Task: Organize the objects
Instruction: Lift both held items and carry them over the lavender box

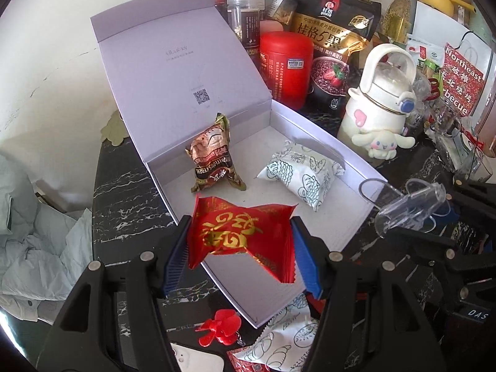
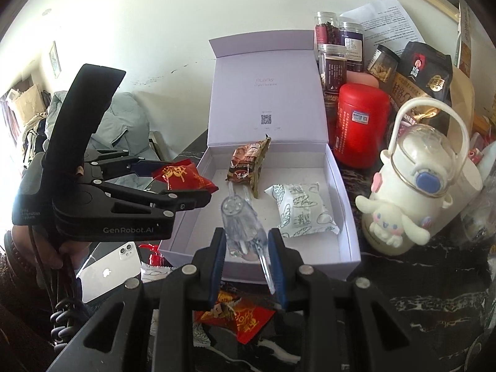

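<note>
An open lilac box (image 1: 350,167) (image 2: 344,186) sits on the dark marble table, lid upright. Inside are a brown snack packet (image 1: 214,155) (image 2: 249,162) and a white patterned packet (image 1: 302,175) (image 2: 302,207). My left gripper (image 1: 241,248) (image 2: 173,176) is shut on a red and gold packet (image 1: 241,235) (image 2: 183,176), held above the box's left front edge. My right gripper (image 2: 245,254) is shut on a clear plastic clip (image 2: 243,226) (image 1: 409,207), held over the box's front edge.
Jars (image 1: 245,24), a red canister (image 1: 286,68) (image 2: 361,124), an oats bag (image 1: 338,40) and a white cartoon bottle (image 1: 379,105) (image 2: 418,192) crowd behind and right of the box. Loose packets (image 2: 245,319) (image 1: 285,338), a red fan (image 1: 220,328) and a phone (image 2: 108,266) lie in front.
</note>
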### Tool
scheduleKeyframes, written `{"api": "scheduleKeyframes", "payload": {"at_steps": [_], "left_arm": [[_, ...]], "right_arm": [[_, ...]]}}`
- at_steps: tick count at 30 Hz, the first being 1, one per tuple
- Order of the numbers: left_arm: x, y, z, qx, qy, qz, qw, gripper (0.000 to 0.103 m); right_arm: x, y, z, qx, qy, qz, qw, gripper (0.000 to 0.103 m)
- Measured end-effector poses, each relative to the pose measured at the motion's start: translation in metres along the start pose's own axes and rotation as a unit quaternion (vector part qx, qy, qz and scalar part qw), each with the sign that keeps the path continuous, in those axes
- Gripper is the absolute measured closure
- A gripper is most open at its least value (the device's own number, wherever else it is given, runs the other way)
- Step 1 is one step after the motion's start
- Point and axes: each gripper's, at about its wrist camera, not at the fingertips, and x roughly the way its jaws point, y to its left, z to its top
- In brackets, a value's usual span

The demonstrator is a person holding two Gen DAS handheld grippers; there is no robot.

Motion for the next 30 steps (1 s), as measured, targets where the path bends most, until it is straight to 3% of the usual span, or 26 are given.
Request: {"api": "scheduleKeyframes", "payload": {"at_steps": [20, 30], "left_arm": [[0.035, 0.031, 0.057, -0.053, -0.009, 0.018, 0.9984, 0.042], [0.060, 0.038, 0.054, -0.050, 0.001, 0.018, 0.9986, 0.042]], "right_arm": [[0.038, -0.039, 0.075, 0.011, -0.010, -0.012, 1.000, 0.075], [0.072, -0.048, 0.085, 0.009, 0.001, -0.002, 1.000, 0.075]]}}
